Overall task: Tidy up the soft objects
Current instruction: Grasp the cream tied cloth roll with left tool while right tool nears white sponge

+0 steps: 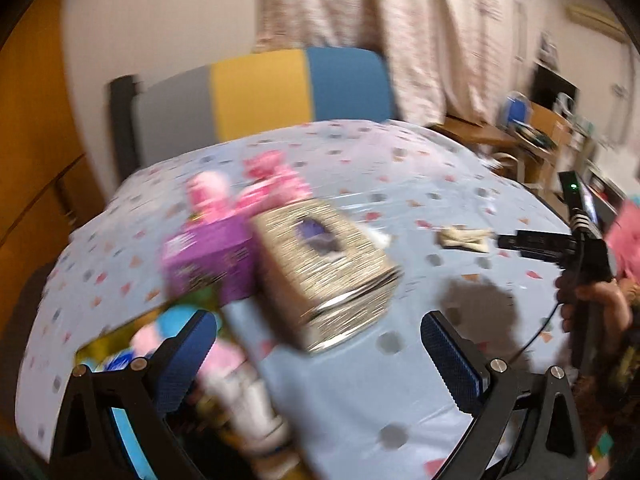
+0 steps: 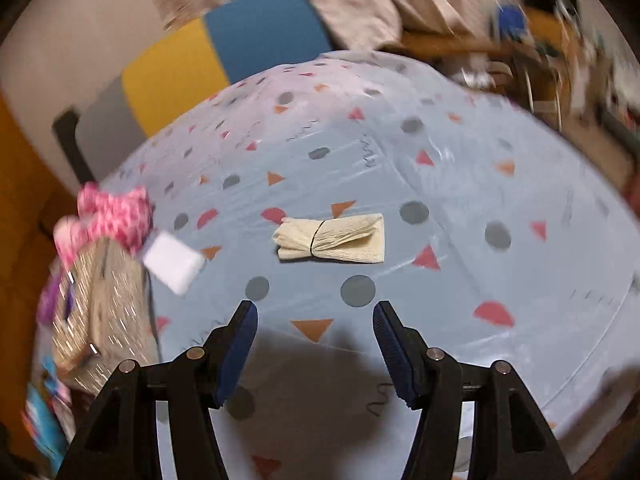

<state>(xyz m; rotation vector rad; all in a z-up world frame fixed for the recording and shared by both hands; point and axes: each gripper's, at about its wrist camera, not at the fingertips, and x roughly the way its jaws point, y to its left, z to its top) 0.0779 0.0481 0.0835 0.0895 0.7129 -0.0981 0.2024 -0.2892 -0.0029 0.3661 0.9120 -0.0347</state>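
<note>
- The right gripper (image 2: 314, 344) tilts down toward the bench (image 2: 460, 168), its jaws standing partly apart with nothing between the blue ribbed pads (image 2: 240, 350).
- Straight ahead of it, a little beyond the fingertips, lies the cream cloth bundle (image 2: 330, 240): a soft, waffle-textured fabric folded flat and cinched near its middle by a thin dark band, so it flares at both ends like a bow. Its long axis runs across the right wrist view, left to right, crosswise to the gripper's pointing line.
- Left of the right gripper sit a glittery gold box (image 2: 100, 308), a white rectangular pad (image 2: 172, 262) and a pink-and-white plush toy (image 2: 108, 216), all blurred.
- The left gripper (image 1: 316, 356) also points downward, its jaws spread wide and empty, blue textured pads (image 1: 454, 364) clear of everything.
- Just ahead of it stands the same gold box (image 1: 328, 272), with a purple box (image 1: 212, 258) touching its left side and the pink plush (image 1: 256, 188) behind.
- Far to its right a hand (image 1: 588, 300) holds the other black gripper handle near the cloth bundle (image 1: 466, 238).
- The bench wears a glossy pale-blue cover with dots and triangles.
</note>
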